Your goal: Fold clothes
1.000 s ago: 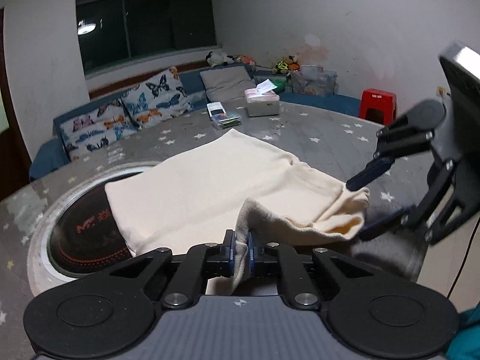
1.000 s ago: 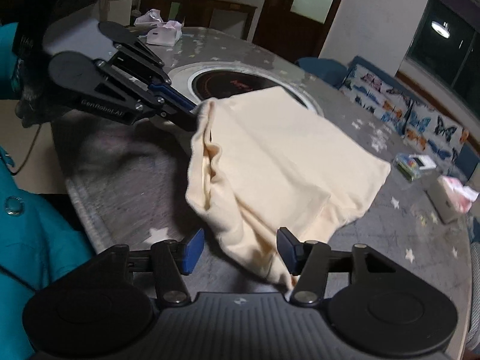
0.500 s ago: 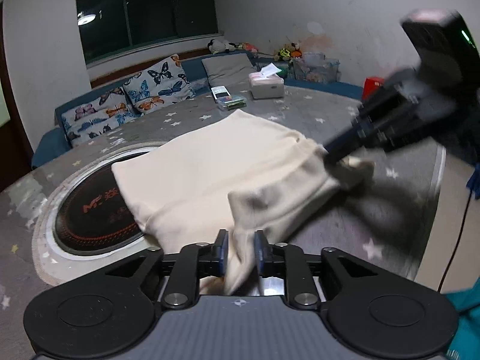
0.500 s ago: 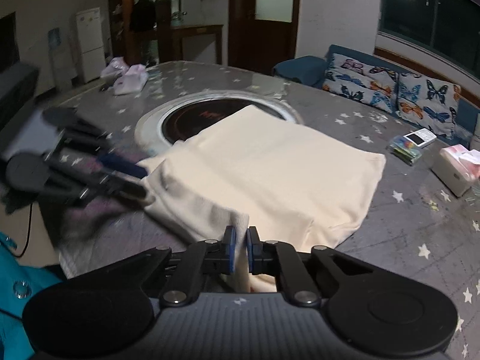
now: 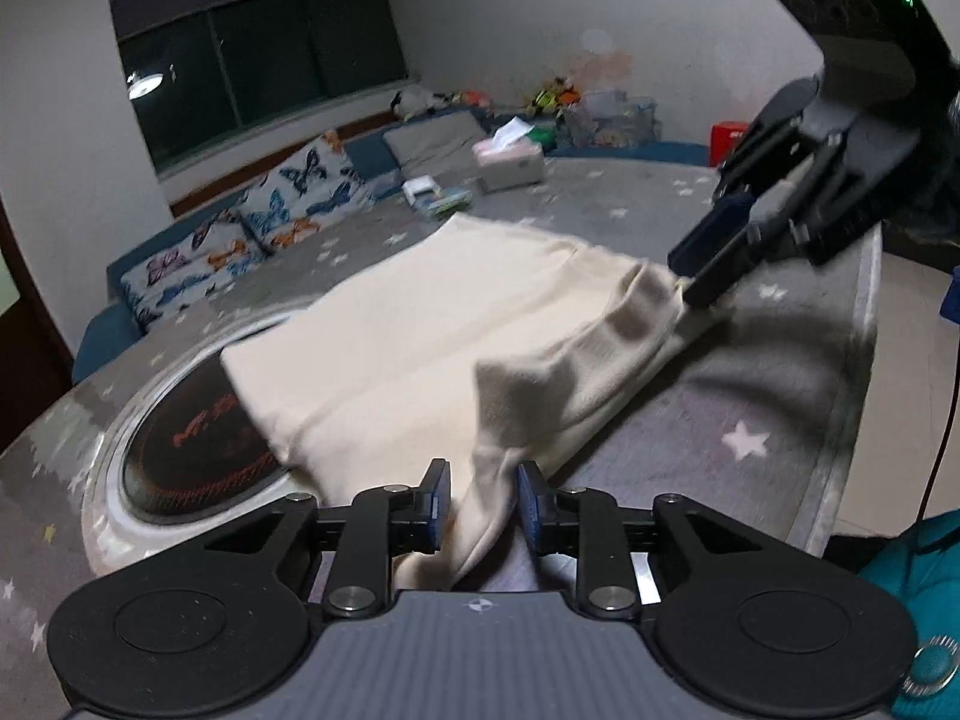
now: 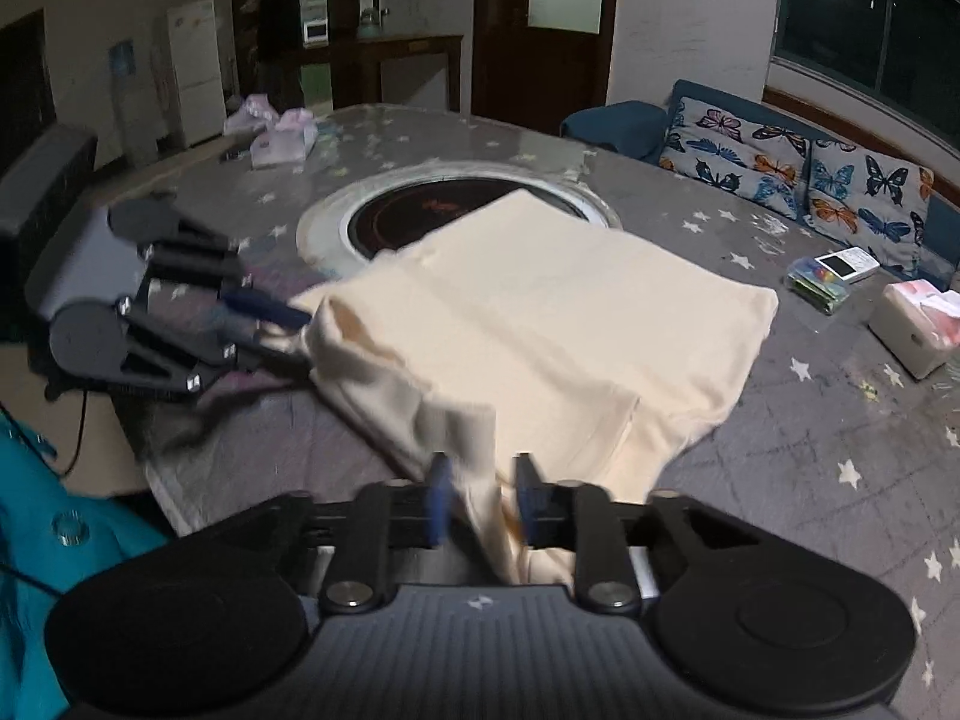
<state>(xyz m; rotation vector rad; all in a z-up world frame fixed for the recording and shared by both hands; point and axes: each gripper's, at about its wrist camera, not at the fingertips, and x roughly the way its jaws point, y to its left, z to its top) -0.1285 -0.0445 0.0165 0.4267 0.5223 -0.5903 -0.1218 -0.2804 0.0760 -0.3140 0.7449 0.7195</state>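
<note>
On the grey star-printed tablecloth of a large round table, a cream-coloured knit garment lies partly folded, its far portion overlapping the round black induction hob set into the tabletop. The near edge is raised off the cloth at two corners.

The left gripper has a twist of the cream fabric running between its blue pads, but the jaws stand parted with gaps either side of the cloth — the hold looks loose or just being let go. The right gripper is much the same in its own view: pads apart, a fold of the garment hanging between them and not visibly squeezed. Seen from the left wrist, its fingertips sit right at the garment's raised corner; blur makes the contact hard to judge.

The risk, as I judge it, is the slack grip. If either side lifts or carries the edge forward with the jaws this wide, the soft knit could slide out and the corner drop short, leaving a skewed fold. Uneven pull between the two corners would drag the whole garment — the smooth hob surface offers little friction — and bunch the layers beneath. The pink-and-white tissue box stands well apart.
</note>
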